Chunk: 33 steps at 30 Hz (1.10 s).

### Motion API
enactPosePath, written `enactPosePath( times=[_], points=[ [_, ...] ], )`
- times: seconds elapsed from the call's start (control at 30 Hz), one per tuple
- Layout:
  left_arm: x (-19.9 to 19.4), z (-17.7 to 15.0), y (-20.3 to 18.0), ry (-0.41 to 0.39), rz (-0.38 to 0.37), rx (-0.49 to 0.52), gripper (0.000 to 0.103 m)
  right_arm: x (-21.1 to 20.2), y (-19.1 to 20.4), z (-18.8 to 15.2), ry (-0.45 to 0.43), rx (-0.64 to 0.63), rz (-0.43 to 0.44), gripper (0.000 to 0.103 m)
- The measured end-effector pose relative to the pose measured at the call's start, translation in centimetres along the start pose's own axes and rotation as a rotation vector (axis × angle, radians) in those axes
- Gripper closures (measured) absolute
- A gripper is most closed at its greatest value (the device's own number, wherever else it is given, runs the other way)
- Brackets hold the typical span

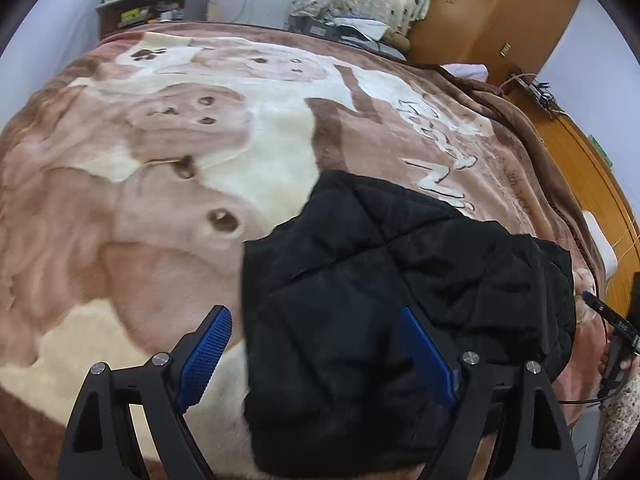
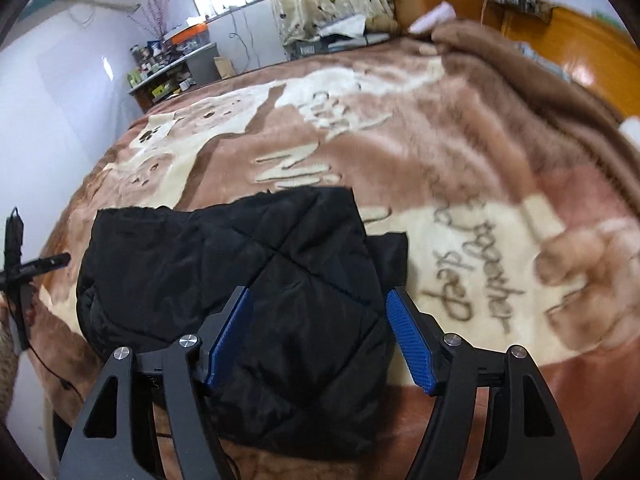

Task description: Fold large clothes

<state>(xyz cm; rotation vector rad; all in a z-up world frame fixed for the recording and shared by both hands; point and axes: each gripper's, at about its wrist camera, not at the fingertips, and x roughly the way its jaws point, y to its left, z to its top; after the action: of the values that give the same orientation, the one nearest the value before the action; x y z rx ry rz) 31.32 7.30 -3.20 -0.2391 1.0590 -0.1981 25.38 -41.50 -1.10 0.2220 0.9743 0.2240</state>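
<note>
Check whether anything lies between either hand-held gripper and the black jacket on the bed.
Nothing visible does. The black jacket lies folded on the blanket, directly beneath the open left hand-held gripper and right hand-held gripper.

L wrist cam, R wrist cam, close, angled down, both share jacket (image 1: 400, 280) (image 2: 240, 272)

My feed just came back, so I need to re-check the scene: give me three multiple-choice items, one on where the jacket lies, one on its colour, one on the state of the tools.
1. The jacket lies on:
A. the blanket
B. the floor
C. a chair

2. The jacket's colour:
A. red
B. black
C. white

3. The left tool and right tool are:
A. both shut on the jacket
B. both open
C. one open, one shut

Answers:
1 A, brown and cream blanket shows all round it.
2 B, quilted black fabric in both views.
3 B, blue pads stand apart, pressing nothing.
</note>
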Motion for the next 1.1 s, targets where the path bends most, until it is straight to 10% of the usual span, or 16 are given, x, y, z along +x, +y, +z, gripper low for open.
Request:
enactPosePath(
  times=[0.33, 0.53, 0.73, 1.1],
  points=[
    [5.6, 3.2, -2.0, 0.088, 0.041, 0.044, 0.017, 7.3, -2.3, 2.7, 0.113, 0.134, 0.096, 0.030],
    [5.4, 3.5, -2.6, 0.082, 0.065, 0.042, 0.071, 5.9, -0.7, 2.8, 0.054, 0.070, 0.081, 0.085],
    [2.5, 4.6, -2.1, -0.065, 0.022, -0.020, 0.077, 1.0, 1.5, 3.7, -0.172, -0.017, 0.024, 0.088],
    [10.0, 3.8, -2.4, 0.089, 0.154, 0.084, 0.072, 11.9, 1.1, 3.4, 0.184, -0.050, -0.202, 0.083]
  ],
)
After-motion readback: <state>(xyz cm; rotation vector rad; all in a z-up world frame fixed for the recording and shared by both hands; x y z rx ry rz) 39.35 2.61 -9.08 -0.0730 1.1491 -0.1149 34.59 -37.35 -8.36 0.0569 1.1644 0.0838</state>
